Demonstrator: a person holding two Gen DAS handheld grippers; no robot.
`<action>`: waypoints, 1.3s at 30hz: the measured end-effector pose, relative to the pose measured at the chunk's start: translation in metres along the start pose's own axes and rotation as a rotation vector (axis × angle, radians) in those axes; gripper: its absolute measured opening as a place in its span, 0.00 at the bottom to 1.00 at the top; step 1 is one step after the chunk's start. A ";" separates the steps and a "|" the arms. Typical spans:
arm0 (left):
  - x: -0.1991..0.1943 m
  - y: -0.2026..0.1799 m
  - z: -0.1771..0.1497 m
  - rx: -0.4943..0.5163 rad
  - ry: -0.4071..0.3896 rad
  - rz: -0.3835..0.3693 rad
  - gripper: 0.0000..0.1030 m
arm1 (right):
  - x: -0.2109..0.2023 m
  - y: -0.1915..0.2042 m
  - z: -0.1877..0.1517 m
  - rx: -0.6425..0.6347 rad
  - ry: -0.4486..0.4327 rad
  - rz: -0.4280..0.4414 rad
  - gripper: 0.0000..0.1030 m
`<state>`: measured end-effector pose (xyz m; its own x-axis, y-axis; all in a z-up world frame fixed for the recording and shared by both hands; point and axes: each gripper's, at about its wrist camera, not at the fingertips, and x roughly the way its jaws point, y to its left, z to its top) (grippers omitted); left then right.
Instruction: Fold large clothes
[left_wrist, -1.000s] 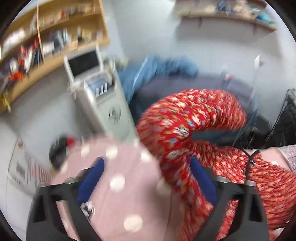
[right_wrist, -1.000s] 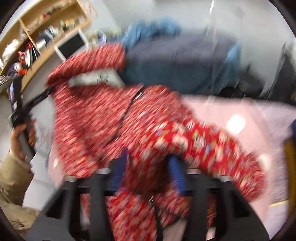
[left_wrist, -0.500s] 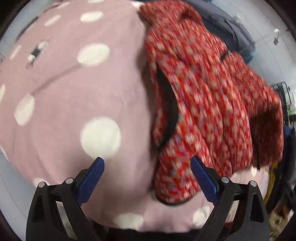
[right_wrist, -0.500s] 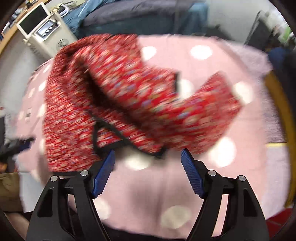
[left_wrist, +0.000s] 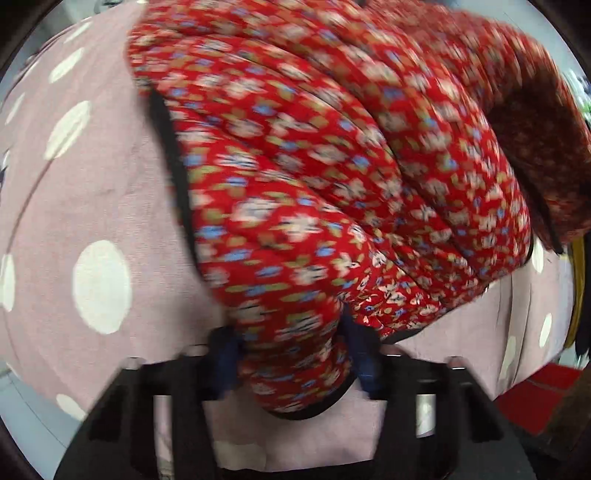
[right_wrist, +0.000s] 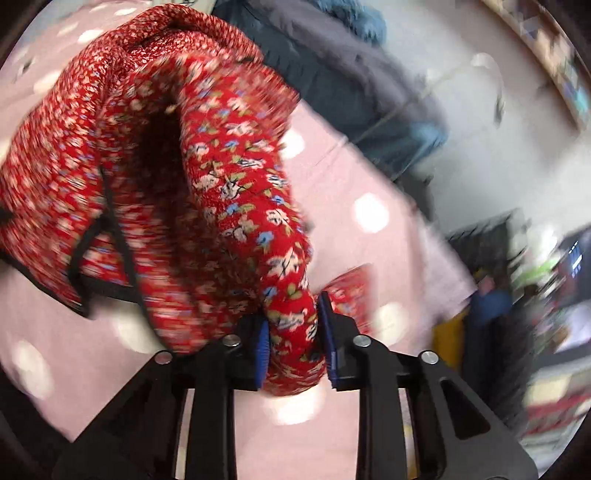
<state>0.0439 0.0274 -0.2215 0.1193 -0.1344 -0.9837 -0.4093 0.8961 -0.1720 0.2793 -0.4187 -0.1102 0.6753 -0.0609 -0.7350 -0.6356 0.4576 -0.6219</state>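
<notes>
Left gripper (left_wrist: 291, 365): I have it clamped on a thick roll of the red floral jacket (left_wrist: 332, 166), its blue pads (left_wrist: 225, 365) pressing in from both sides near a black-trimmed edge.

Right gripper (right_wrist: 293, 343): my jaws are closed on another bunched fold of the jacket (right_wrist: 207, 192), with padded cloth squeezed between the blue pads (right_wrist: 262, 350).

Jacket: it is puffy and quilted, with black piping. In both views it billows up from my grippers over the pink cloth (left_wrist: 92, 184) with white dots. How much of it rests on the cloth I cannot tell; both views are blurred.

Beyond: in the right view, a dark grey and blue heap (right_wrist: 332, 74) lies at the far edge of the cloth.

Step in hand: I judge that I am picking the jacket up by two points to spread or turn it before a fold.

Next move: it likely calls for drawing my grippers apart to pull the jacket taut, then laying it flat on the cloth.

Change: half a second ago both pairs of jaws stood open above the jacket as it lay crumpled on the cloth; now both hold it.
</notes>
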 end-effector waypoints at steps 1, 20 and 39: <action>-0.009 0.004 0.004 -0.020 -0.003 -0.016 0.31 | -0.004 -0.014 0.004 -0.015 -0.031 -0.065 0.20; -0.126 0.169 -0.006 -0.370 -0.167 0.127 0.27 | 0.004 -0.014 0.032 0.329 -0.132 0.271 0.80; -0.102 0.138 -0.011 -0.319 -0.095 0.209 0.32 | 0.162 0.035 -0.020 0.730 0.187 0.766 0.79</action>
<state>-0.0342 0.1598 -0.1452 0.0810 0.0902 -0.9926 -0.6923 0.7216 0.0090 0.3588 -0.4303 -0.2570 0.0847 0.3610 -0.9287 -0.4468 0.8469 0.2885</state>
